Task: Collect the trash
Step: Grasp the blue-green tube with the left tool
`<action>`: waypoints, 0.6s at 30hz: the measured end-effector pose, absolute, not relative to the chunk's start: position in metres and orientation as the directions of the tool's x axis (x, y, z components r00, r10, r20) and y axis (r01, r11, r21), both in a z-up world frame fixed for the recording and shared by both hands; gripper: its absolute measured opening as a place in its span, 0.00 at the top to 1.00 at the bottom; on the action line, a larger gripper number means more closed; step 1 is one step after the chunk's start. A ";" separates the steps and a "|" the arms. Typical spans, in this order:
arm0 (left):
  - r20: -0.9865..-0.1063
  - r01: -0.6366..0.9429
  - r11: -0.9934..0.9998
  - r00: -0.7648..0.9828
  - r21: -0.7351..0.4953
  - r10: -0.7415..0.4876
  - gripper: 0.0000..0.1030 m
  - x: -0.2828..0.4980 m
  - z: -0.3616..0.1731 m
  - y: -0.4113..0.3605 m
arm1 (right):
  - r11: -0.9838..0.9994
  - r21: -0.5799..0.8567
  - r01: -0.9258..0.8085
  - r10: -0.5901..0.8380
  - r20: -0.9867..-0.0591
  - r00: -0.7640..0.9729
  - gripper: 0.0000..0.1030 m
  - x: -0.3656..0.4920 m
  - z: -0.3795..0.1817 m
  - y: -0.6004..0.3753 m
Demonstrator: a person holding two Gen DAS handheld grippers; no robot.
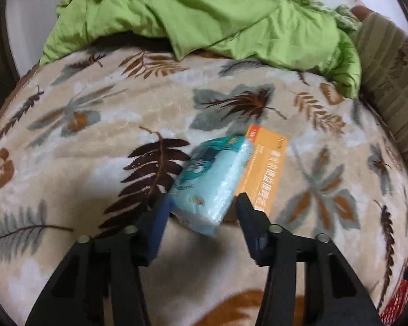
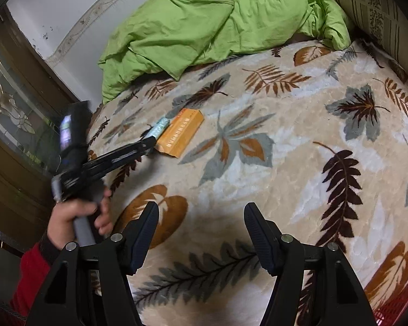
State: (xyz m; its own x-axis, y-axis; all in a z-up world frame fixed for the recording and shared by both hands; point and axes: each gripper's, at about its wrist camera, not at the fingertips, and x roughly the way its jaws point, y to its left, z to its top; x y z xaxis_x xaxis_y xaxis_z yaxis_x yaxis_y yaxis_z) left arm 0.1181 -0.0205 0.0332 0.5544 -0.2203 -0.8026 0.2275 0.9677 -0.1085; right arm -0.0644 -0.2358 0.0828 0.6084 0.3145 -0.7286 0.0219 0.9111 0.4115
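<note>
A light-blue tissue pack [image 1: 213, 182] sits between the spread fingers of the left gripper [image 1: 201, 203], tilted, its far edge against an orange box [image 1: 263, 168] just ahead and right. Both lie on the leaf-patterned blanket [image 1: 95, 135]. The right gripper [image 2: 201, 217] hangs wide and empty, the green quilt [image 2: 204, 27] far ahead.

The tissue pack [image 1: 212, 179] showed a glossy, crinkly plastic wrap. The orange box [image 1: 263, 163] looked like smooth matt cardboard. Under them the leaf-print blanket [image 1: 95, 125] was plush and fuzzy, the green quilt [image 2: 204, 27] thin creased cloth. The right gripper [image 2: 201, 217] had ribbed matt black pads.
</note>
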 end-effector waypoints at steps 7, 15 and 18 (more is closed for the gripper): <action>-0.778 0.123 0.956 0.558 -0.266 -0.289 0.84 0.131 0.028 0.017 | 0.908 0.418 0.025 0.322 -0.735 0.597 0.33 -0.044 0.075 -0.241; -0.729 0.024 0.945 0.631 -0.325 -0.266 0.85 0.100 0.048 0.047 | 0.891 0.454 0.002 0.366 -0.720 0.590 0.33 0.013 0.079 -0.215; -0.698 -0.011 0.948 0.679 -0.319 -0.227 0.85 0.084 0.063 0.059 | 0.887 0.461 0.007 0.375 -0.729 0.572 0.33 0.045 0.074 -0.200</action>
